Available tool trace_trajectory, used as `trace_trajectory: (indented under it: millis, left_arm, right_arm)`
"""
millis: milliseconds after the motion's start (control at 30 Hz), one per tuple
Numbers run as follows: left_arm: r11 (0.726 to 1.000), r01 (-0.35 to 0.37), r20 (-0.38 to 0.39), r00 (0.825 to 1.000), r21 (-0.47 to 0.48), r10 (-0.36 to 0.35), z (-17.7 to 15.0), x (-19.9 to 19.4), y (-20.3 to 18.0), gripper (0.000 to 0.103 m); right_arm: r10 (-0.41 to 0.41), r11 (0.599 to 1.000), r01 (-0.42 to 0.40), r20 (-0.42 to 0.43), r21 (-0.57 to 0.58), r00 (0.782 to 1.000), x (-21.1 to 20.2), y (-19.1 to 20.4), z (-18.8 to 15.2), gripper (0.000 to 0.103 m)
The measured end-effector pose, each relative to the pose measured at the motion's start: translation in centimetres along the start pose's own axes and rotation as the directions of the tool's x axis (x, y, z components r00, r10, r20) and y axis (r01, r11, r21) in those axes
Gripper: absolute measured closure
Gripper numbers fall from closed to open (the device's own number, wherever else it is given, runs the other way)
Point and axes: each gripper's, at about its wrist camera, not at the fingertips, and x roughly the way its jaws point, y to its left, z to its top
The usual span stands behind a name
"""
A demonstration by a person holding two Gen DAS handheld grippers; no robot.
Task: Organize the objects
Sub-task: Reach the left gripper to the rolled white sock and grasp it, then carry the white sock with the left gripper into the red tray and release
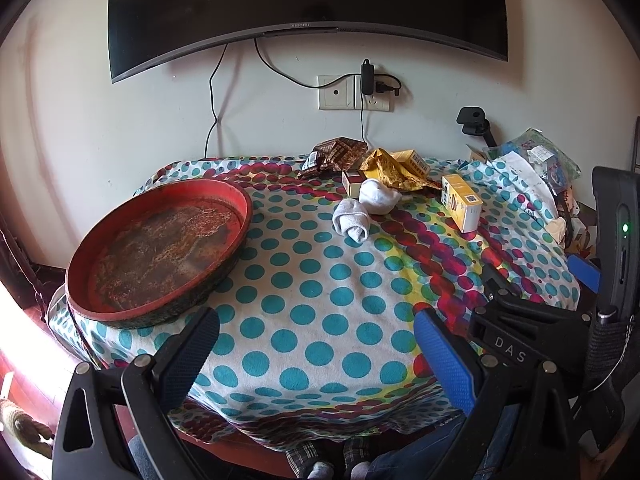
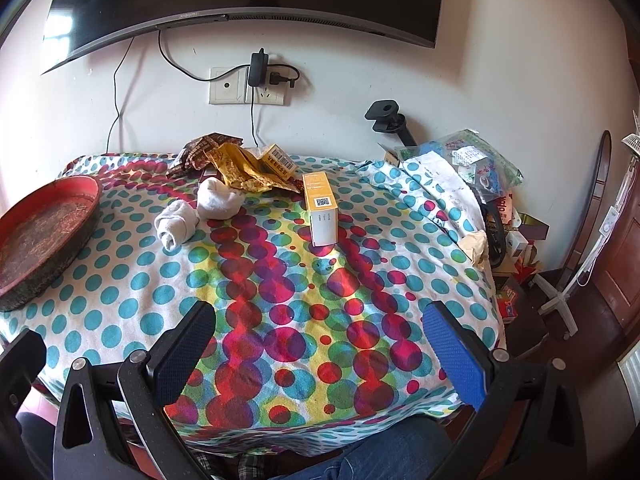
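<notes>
While both my grippers hang wide apart and empty over the near edge of the table, I can take stock of what needs sorting. Biggest is the dotted cloth (image 2: 132,280) covering the table, soft and likely to ruck up if I drag anything across it. On the left sits the red tray (image 1: 240,208), round, shallow and stiff; it looks like the natural place to gather things, and I judge it heavy enough to stay put. Toward the far right lies the yellow box (image 2: 320,208) on its side, light cardboard with flat faces, best pinched across its narrow width so the walls don't cave. Behind it at the far edge is a heap of crumpled gold and brown wrappers (image 2: 240,168), thin, crackly and slippery, which I would grip at a bunched fold. Nearest the middle are two rolled white socks (image 1: 352,220), touching one another, soft and squashy; a squeeze through the thick of a roll should hold without any risk of damage. My left gripper (image 1: 316,356) faces them across open cloth, and my right gripper (image 2: 320,352) lines up roughly with the box.
</notes>
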Motion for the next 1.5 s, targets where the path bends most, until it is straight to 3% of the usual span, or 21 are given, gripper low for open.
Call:
trace_trajectory:
  millis: [233, 400, 467, 533, 733, 1033, 1167, 1333, 1367, 1400, 1500]
  left_arm:
    - [1.0, 0.014, 0.037, 0.999, 0.025, -0.015, -0.5, 2.8, 2.0, 0.003]
    - [0.997, 0.04, 0.006, 0.999, -0.066, -0.039, 0.6, 7.0, 3.0, 0.003]
    - [0.998, 0.041, -0.023, 0.999, -0.044, -0.042, 1.4, 8.8, 2.0, 0.003]
    - [0.996, 0.087, -0.044, 0.995, -0.017, -0.088, 2.4, 10.4, 0.8, 0.003]
    - [0.999, 0.053, -0.024, 0.998, 0.006, -0.053, 5.0, 13.9, -1.7, 0.003]
    - [0.997, 0.072, -0.088, 0.994, 0.017, -0.07, 7.6, 18.5, -2.7, 0.003]
    - [0.997, 0.048, -0.116, 0.992, 0.058, -0.041, 7.8, 20.2, -3.9, 0.023]
    - [0.998, 0.063, -0.202, 0.977, 0.004, -0.061, 7.9, 22.3, -3.7, 0.04]
    - [0.999, 0.054, -0.207, 0.977, -0.002, -0.054, 8.0, 22.5, -3.6, 0.052]
    - [0.999, 0.045, -0.2, 0.979, -0.002, -0.045, 8.2, 22.6, -3.5, 0.057]
    - [0.999, 0.044, -0.203, 0.978, -0.019, -0.047, 8.4, 22.7, -3.4, 0.065]
  right_arm:
    - [0.022, 0.999, -0.021, -0.038, 0.027, 0.999, 3.5, -1.8, 0.6, 0.0]
    - [0.052, 0.998, -0.049, -0.071, 0.042, 0.996, 6.9, -2.3, 1.4, 0.0]
    - [0.062, 0.998, -0.06, -0.065, 0.035, 0.996, 7.7, -2.2, 1.8, 0.0]
    - [0.059, 0.998, -0.058, -0.053, 0.024, 0.997, 8.3, -2.1, 2.3, 0.0]
    - [0.074, 0.996, -0.072, -0.057, 0.048, 0.996, 10.0, -2.6, 2.9, 0.0]
    - [0.152, 0.976, -0.137, -0.081, 0.171, 0.985, 11.5, -4.7, 1.4, 0.0]
    - [0.19, 0.964, -0.168, -0.088, 0.208, 0.978, 11.8, -5.2, 1.2, 0.0]
    - [0.21, 0.956, -0.18, -0.112, 0.232, 0.971, 12.4, -5.6, 0.7, 0.0]
    - [0.208, 0.956, -0.179, -0.107, 0.23, 0.972, 12.3, -5.6, 0.7, 0.0]
    - [0.212, 0.955, -0.182, -0.111, 0.234, 0.971, 12.3, -5.6, 0.7, 0.0]
    - [0.229, 0.95, -0.198, -0.109, 0.24, 0.967, 12.2, -5.5, 0.7, 0.0]
